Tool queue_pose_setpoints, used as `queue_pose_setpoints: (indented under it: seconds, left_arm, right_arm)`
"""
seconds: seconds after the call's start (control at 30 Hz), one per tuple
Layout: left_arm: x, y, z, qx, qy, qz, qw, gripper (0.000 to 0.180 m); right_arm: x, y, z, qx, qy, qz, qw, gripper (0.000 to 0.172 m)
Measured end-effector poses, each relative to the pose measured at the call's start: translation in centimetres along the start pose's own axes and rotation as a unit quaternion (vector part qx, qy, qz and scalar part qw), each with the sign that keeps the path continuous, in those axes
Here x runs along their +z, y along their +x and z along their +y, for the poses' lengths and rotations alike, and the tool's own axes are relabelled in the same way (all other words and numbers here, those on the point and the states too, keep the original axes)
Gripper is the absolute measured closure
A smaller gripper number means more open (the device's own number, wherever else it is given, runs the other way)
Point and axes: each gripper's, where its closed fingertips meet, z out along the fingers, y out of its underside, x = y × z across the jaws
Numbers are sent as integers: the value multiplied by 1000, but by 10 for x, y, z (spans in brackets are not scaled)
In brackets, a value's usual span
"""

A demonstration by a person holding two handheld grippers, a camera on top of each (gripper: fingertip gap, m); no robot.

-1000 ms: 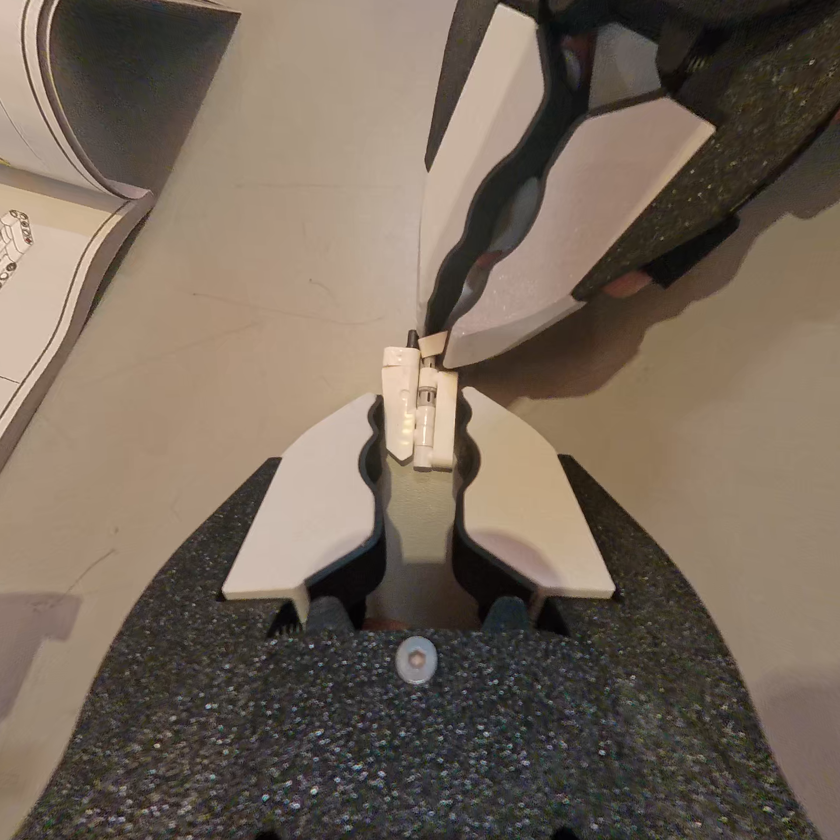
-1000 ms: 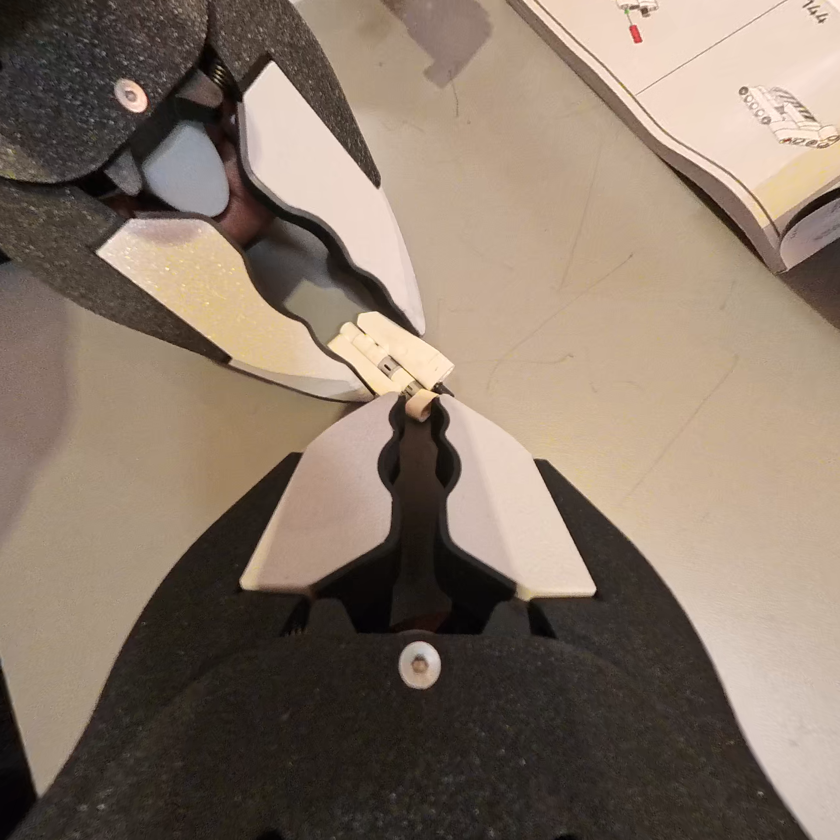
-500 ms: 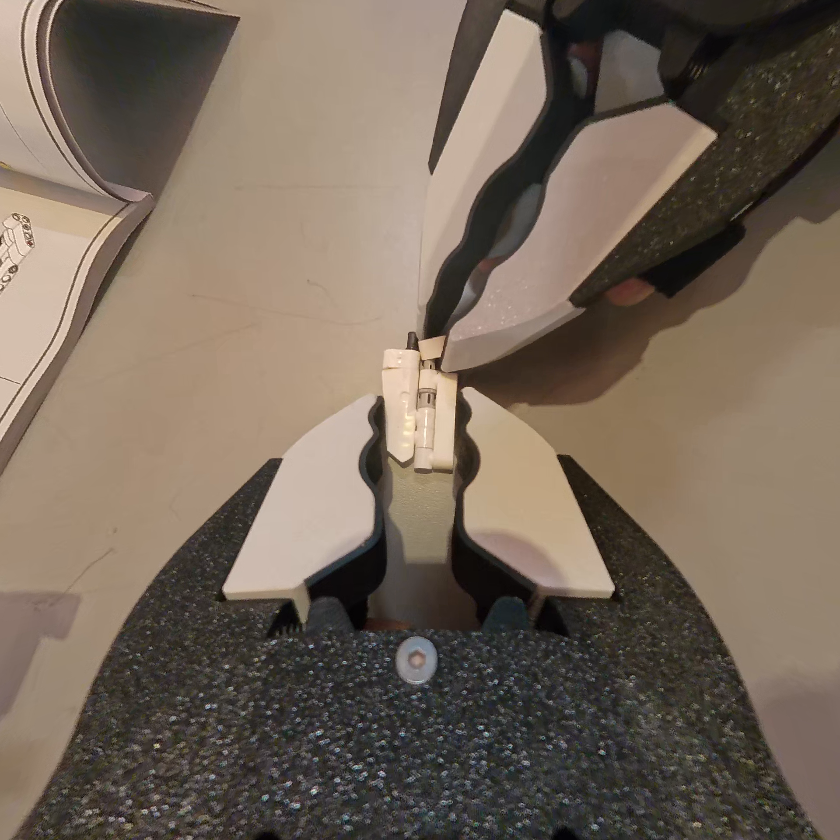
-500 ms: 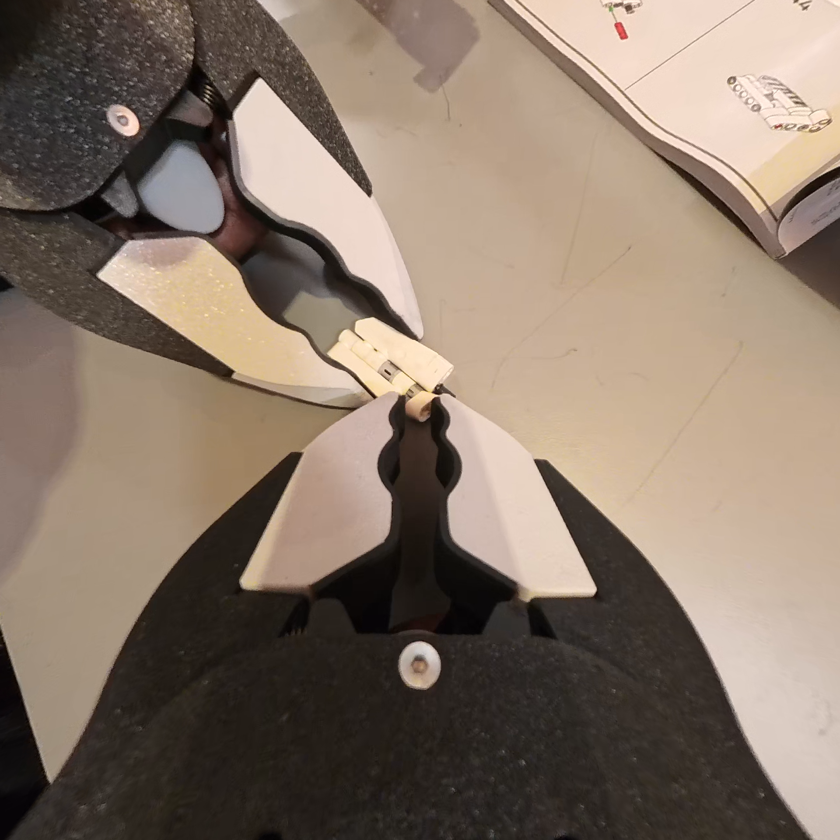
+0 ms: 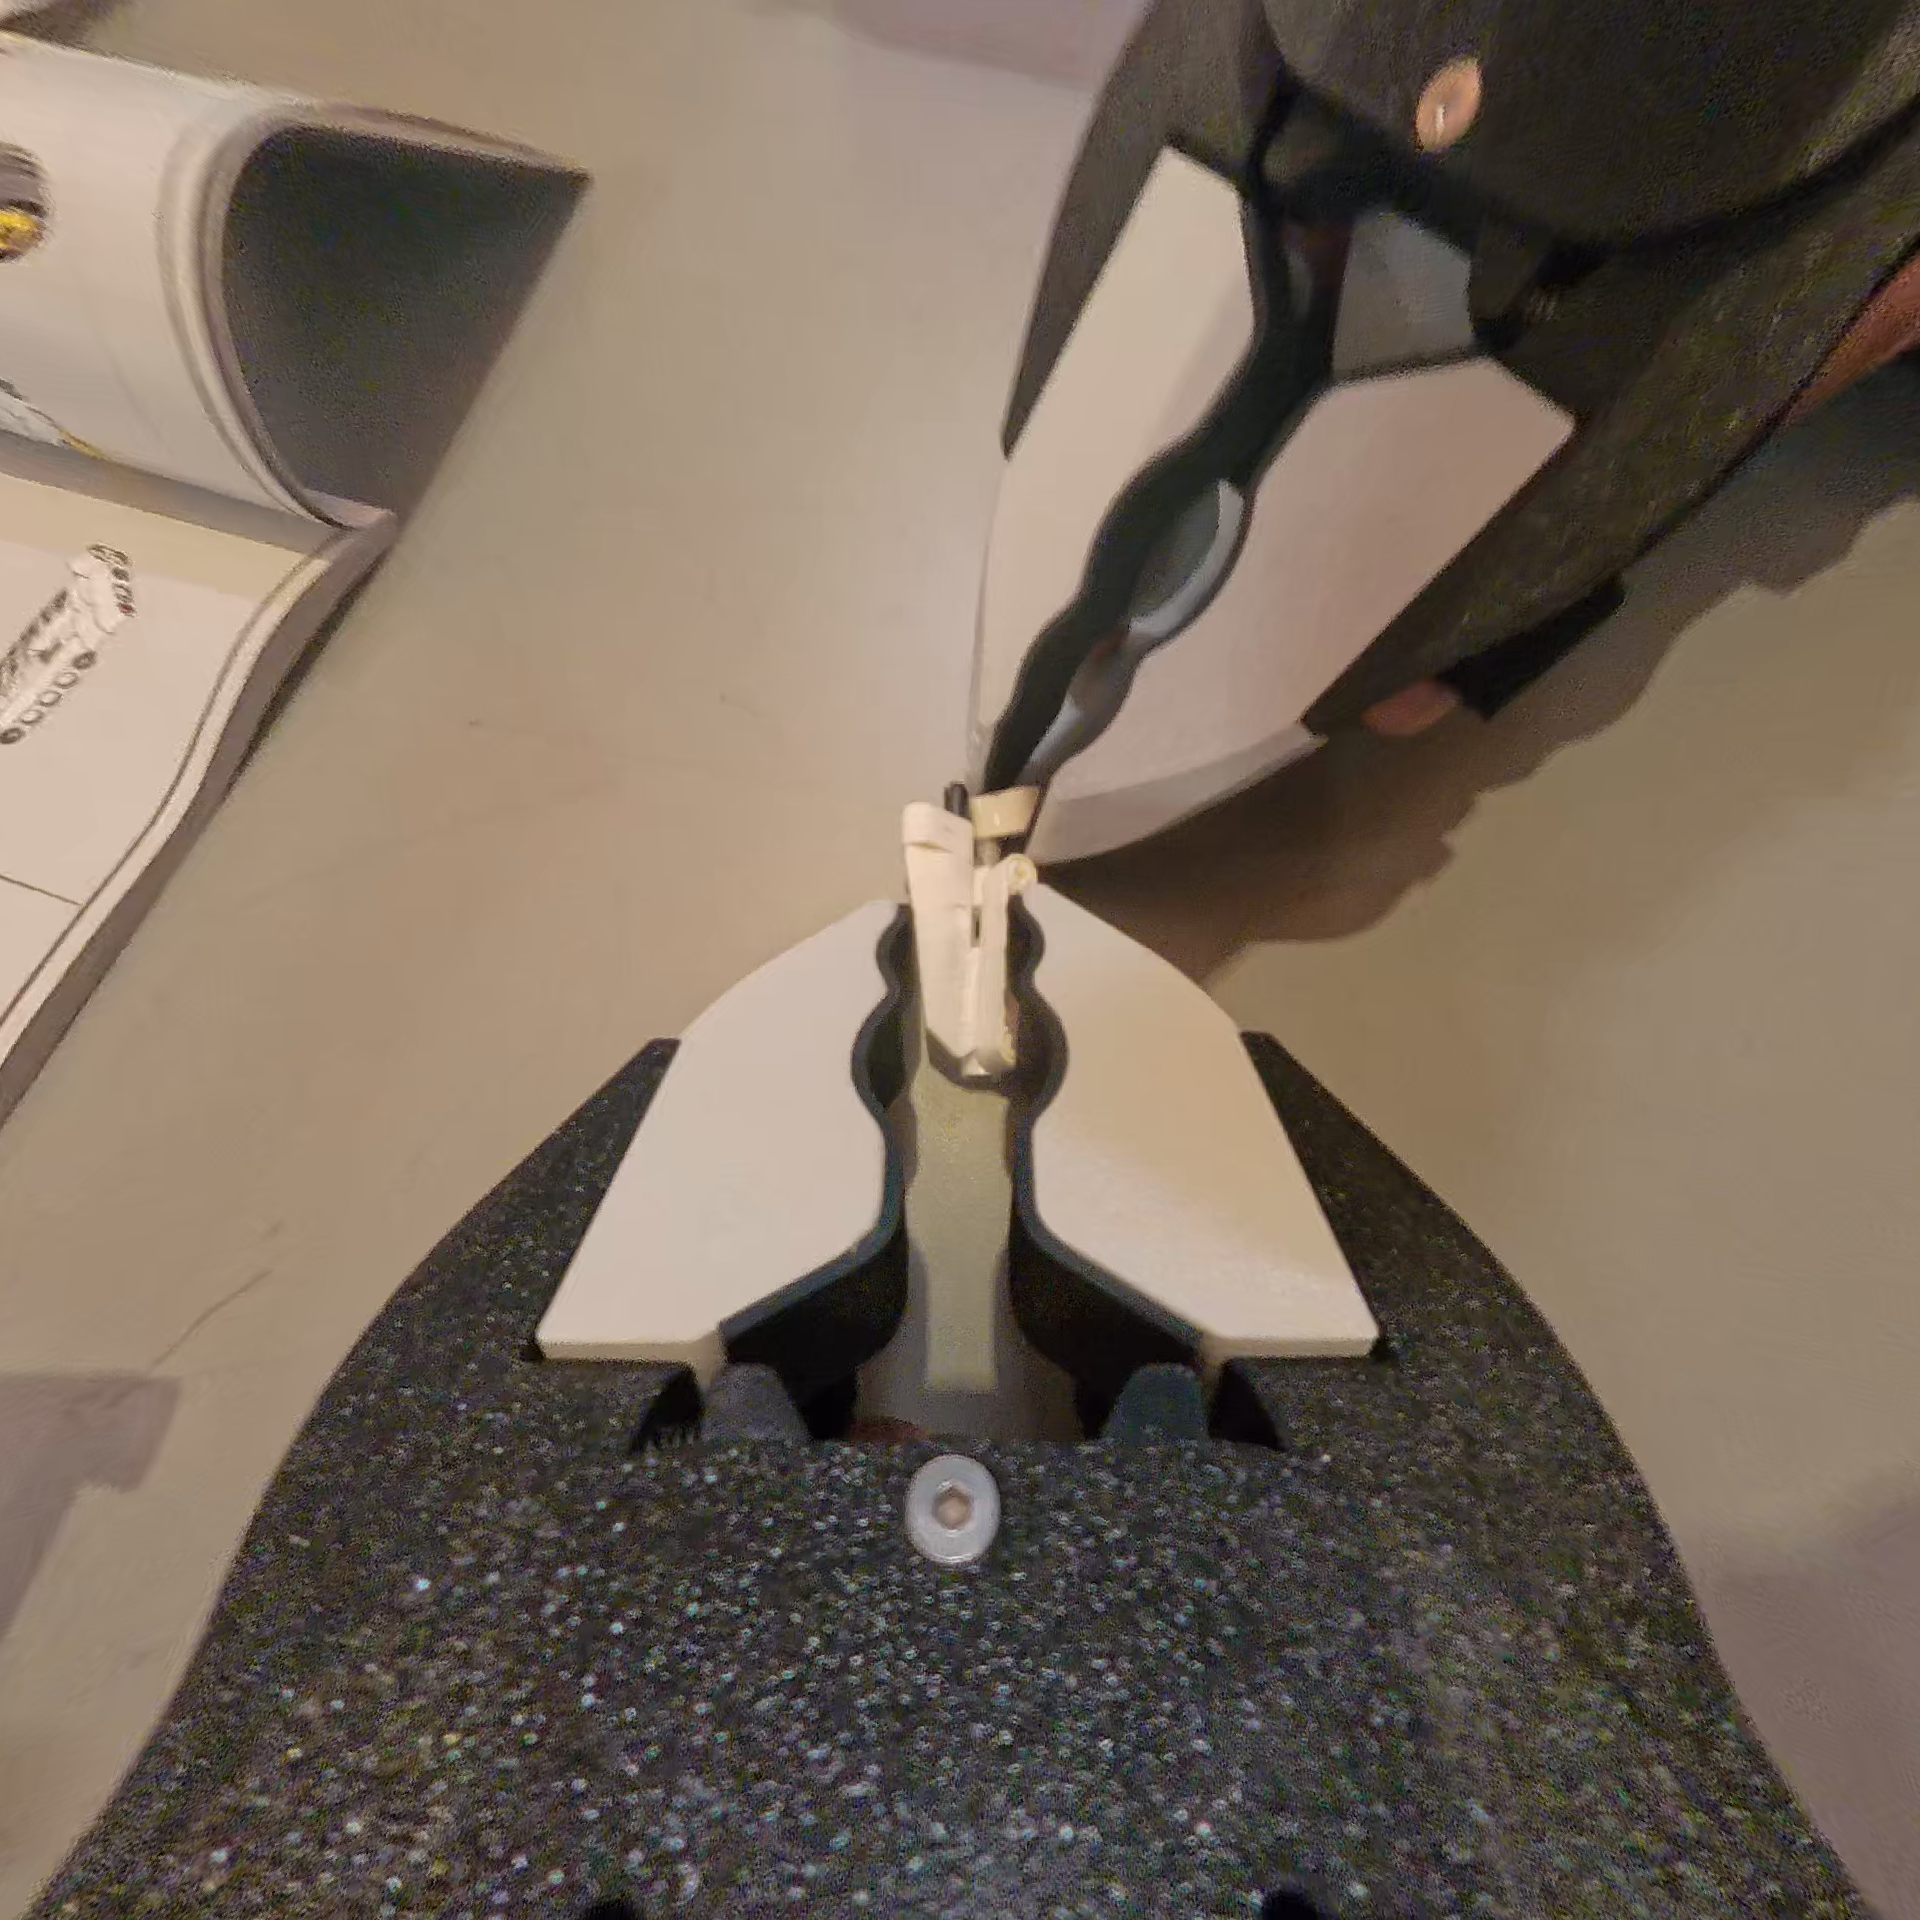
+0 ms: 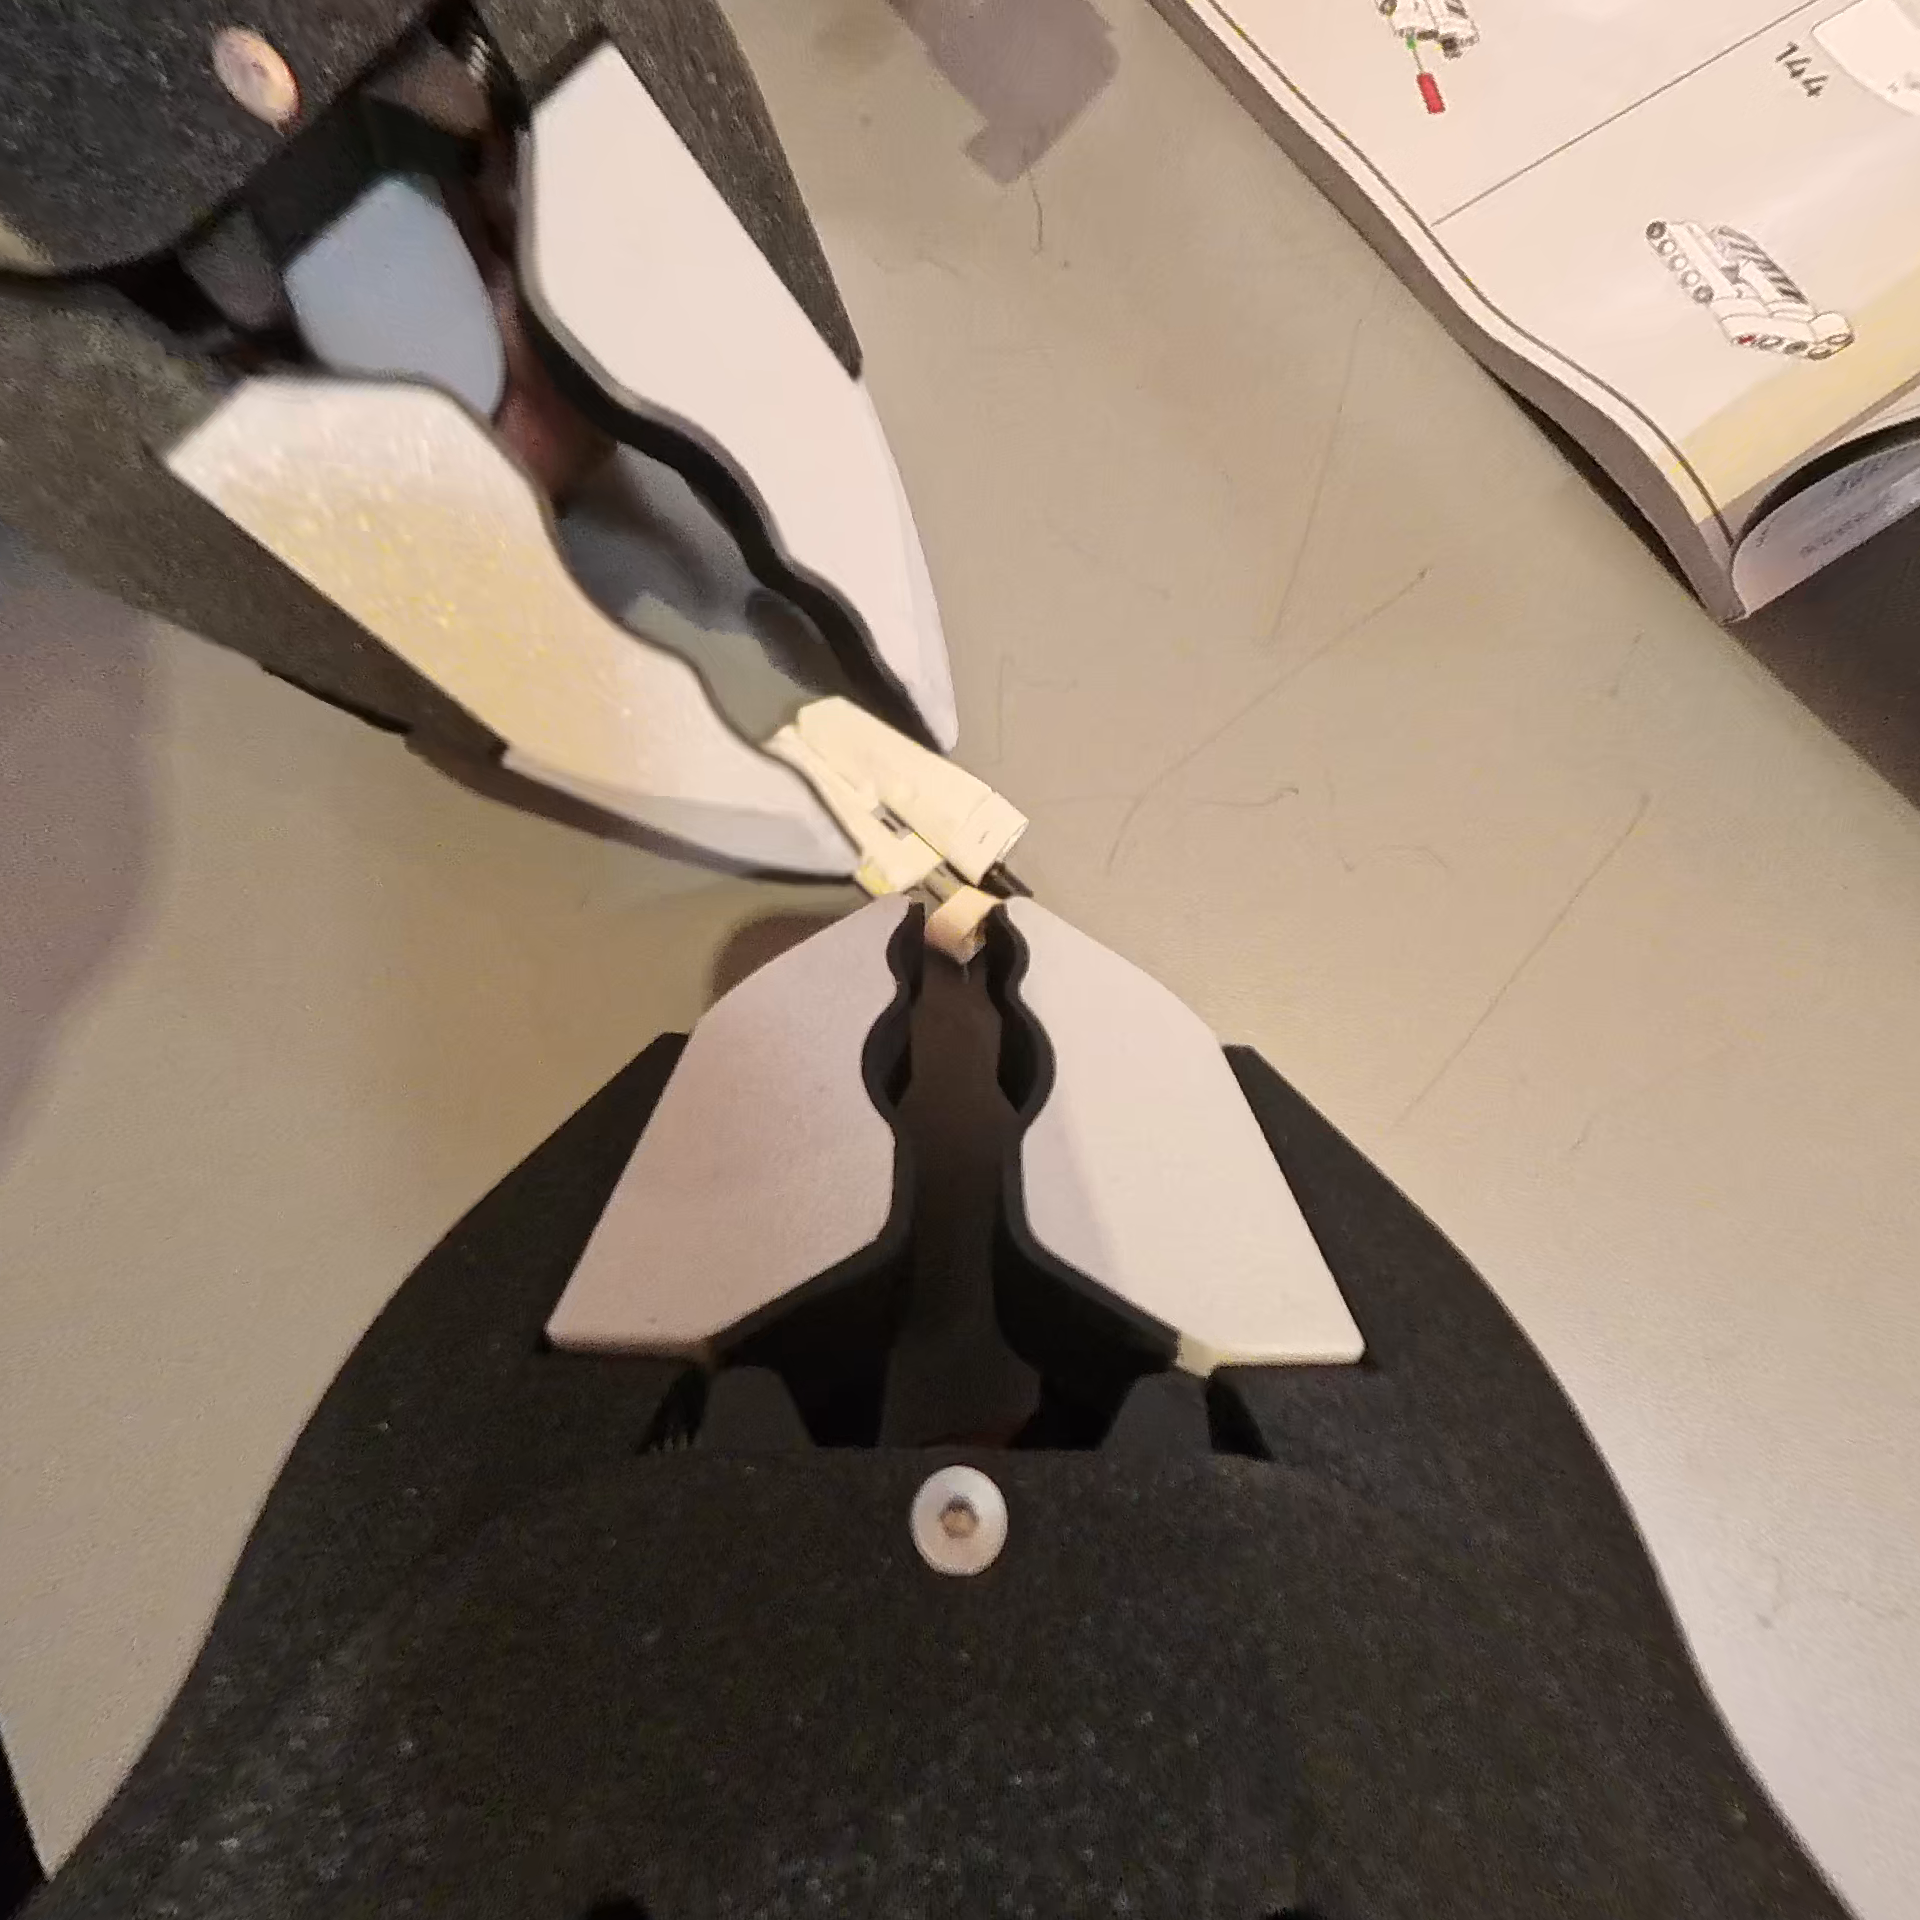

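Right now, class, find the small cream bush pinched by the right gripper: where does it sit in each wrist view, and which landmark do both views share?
Left wrist view: the small cream bush sits just above centre, at the tips of the right gripper reaching in from the upper right.
Right wrist view: it sits at centre, between that view's own fingertips.
Shared landmark: the open instruction booklet.

Each wrist camera looks down along its own jaws, close above the tabletop [image 5: 665, 582], facing the other; both share the white assembly [image 5: 961, 914] and the booklet [image 6: 1621, 260].
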Motion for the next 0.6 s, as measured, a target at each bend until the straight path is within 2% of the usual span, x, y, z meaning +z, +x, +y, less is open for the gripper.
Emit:
queue_pose_setpoints:
  seconds: [0.27,0.37,0.6]
  left_arm:
    - [1,2,2,-15,-8,20,1000,161]
    - [3,2,8,-11,-31,17,999,160]
    - [4,3,10,1,-38,15,999,161]
  right_arm:
    - [0,2,3,-21,-9,8,1000,160]
    - [-1,4,5,-31,-12,7,999,154]
    - [-10,8,-6,-65,26,-11,998,150]
